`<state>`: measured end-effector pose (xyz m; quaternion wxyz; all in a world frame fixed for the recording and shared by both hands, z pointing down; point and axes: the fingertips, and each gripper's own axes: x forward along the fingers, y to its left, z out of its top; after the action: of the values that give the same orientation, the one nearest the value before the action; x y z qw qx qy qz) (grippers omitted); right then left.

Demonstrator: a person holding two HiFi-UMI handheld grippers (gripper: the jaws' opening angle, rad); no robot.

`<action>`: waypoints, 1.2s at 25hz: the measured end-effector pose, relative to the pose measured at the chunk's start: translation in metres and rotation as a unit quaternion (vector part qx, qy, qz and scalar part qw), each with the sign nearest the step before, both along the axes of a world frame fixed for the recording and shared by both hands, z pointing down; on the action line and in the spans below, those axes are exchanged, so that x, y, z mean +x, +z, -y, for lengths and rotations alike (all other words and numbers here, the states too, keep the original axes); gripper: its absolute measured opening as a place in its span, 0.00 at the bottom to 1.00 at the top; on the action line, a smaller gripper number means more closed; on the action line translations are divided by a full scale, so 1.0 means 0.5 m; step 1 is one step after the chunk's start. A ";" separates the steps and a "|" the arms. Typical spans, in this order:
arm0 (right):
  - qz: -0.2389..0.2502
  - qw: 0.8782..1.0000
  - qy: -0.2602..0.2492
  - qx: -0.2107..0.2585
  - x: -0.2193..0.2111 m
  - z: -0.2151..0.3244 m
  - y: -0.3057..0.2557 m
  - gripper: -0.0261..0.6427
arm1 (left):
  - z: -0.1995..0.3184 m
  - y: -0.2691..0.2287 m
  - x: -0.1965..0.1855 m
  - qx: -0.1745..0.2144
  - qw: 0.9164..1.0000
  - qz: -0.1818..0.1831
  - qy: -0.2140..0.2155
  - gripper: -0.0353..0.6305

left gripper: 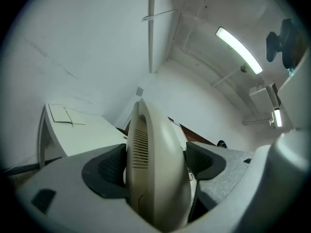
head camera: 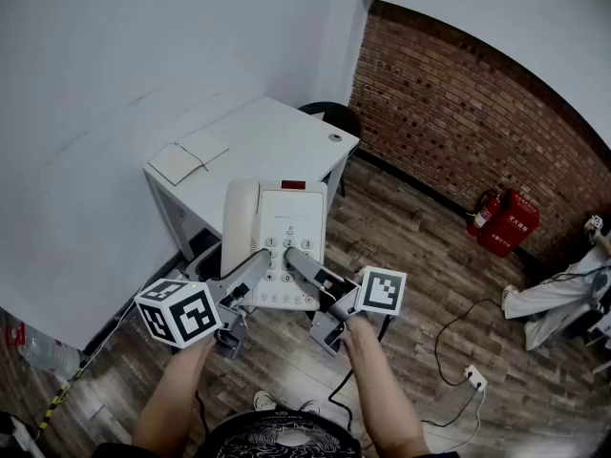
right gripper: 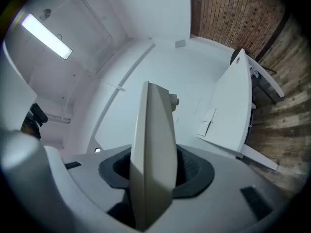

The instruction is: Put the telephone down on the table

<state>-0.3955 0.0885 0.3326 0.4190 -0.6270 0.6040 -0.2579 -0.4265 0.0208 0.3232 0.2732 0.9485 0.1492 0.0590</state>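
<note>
A cream desk telephone [head camera: 279,237], its handset [head camera: 241,219] resting on the left side, hangs in the air in front of the white table [head camera: 263,136], keypad up. My left gripper [head camera: 260,260] is shut on its near left part, and in the left gripper view the ribbed handset end [left gripper: 154,169] sits pressed between the dark pads [left gripper: 108,168]. My right gripper [head camera: 292,256] is shut on the near right part. The right gripper view shows the telephone's thin edge [right gripper: 153,149] clamped between the pads [right gripper: 192,171].
An open notebook [head camera: 188,157] lies at the table's left end and a small round object [head camera: 334,137] near its far corner. A dark chair [head camera: 334,114] stands behind. Red fire extinguishers [head camera: 506,222] stand by the brick wall. A cable and power strip [head camera: 472,376] lie on the wooden floor.
</note>
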 end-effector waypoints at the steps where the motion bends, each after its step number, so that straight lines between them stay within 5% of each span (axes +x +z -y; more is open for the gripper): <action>1: 0.000 1.000 0.001 -0.001 0.000 0.001 0.001 0.32 | 0.001 0.000 0.000 0.000 1.000 -0.001 0.000 0.64; 19: 0.007 0.999 0.037 -0.001 0.062 0.000 0.041 0.32 | 0.005 0.035 0.071 -0.001 0.999 -0.002 0.036 0.64; 30: 0.010 0.999 0.037 0.008 0.274 -0.077 0.048 0.32 | -0.074 0.042 0.284 0.012 0.999 0.009 0.036 0.64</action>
<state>-0.2585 0.1271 0.3563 0.4397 -0.6428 0.5782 -0.2433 -0.2847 0.0579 0.3443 0.2607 0.9451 0.1804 0.0791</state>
